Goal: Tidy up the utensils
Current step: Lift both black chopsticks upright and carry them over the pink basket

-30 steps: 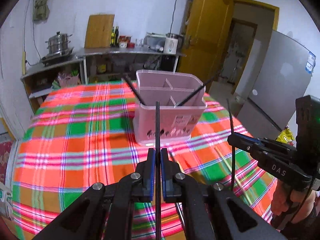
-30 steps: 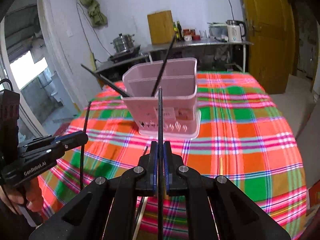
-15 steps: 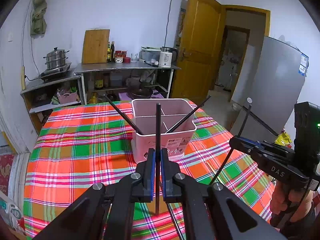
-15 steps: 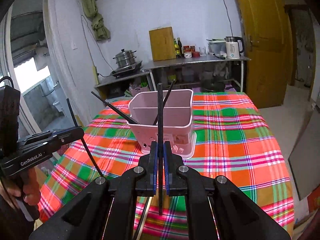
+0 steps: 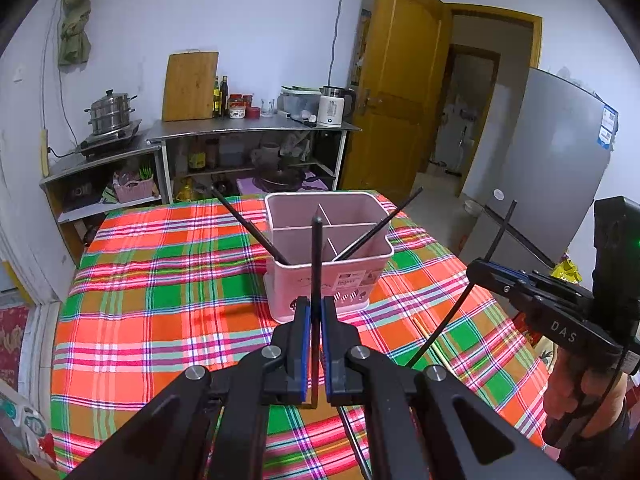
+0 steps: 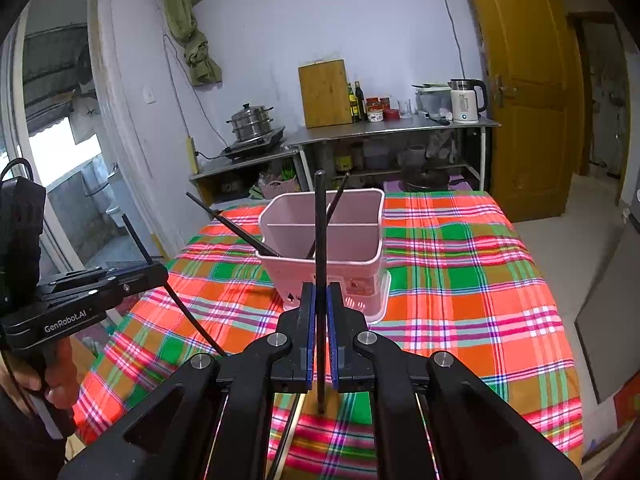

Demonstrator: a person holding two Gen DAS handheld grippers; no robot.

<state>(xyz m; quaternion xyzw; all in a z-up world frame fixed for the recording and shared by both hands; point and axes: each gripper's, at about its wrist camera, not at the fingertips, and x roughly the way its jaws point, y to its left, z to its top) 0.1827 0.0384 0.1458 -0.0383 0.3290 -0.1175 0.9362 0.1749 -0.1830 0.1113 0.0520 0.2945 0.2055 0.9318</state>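
- Left wrist view: the left gripper (image 5: 315, 344) has its blue-padded jaws clamped on a thin, matte black chopstick (image 5: 317, 264) that stands nearly upright between them, its rounded tip showing above the pads.
- Ahead, a pale pink plastic utensil holder (image 5: 328, 264), boxy with rounded corners and thin inner dividers, stands near the middle of the table.
- Two more black chopsticks lean out of the holder: one (image 5: 248, 224) slants toward the left, the other (image 5: 380, 224) toward the right.
- The tablecloth (image 5: 160, 300) is a bright woven plaid of orange, green and pink stripes, lying smooth over a rounded table.
- At the right edge the right gripper (image 5: 476, 270), angular black plastic, pinches its own slim black stick (image 5: 460, 304), which crosses its closed tips on a slant; a hand (image 5: 576, 392) wraps its handle.
- Right wrist view: the right gripper (image 6: 320, 340) is shut around a straight dark chopstick (image 6: 320, 240), held upright just in front of the pink holder (image 6: 344, 248).
- The left gripper (image 6: 158, 274) at the left edge grips its tilted stick (image 6: 176, 300) above the cloth's edge.
- Behind, a steel shelf unit (image 6: 392, 128) carries a bamboo cutting board (image 6: 324, 94), and a stacked metal steamer (image 6: 252, 120) sits on a lower counter beside it.
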